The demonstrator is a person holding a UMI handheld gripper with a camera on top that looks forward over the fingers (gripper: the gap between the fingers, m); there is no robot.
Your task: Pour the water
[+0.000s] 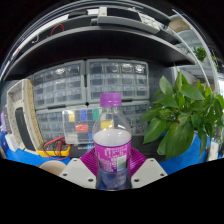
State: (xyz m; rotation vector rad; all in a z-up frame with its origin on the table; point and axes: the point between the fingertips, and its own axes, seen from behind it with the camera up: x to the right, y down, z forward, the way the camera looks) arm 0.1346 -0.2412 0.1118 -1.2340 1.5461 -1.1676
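A clear plastic water bottle point(112, 140) with a purple cap and a purple label stands upright between my fingers. My gripper point(112, 168) is shut on the bottle, both magenta pads pressing its sides at label height. A clear glass cup point(80, 128) stands just beyond the bottle to its left, on the blue table surface point(20, 152). I cannot tell whether the bottle's base rests on the table, as it is hidden below the fingers.
A green leafy potted plant point(182, 112) stands close on the right. Grey small-parts drawer cabinets point(85, 88) fill the back. Yellow and red tools point(55, 147) lie on the table at left, next to a beige box point(20, 108).
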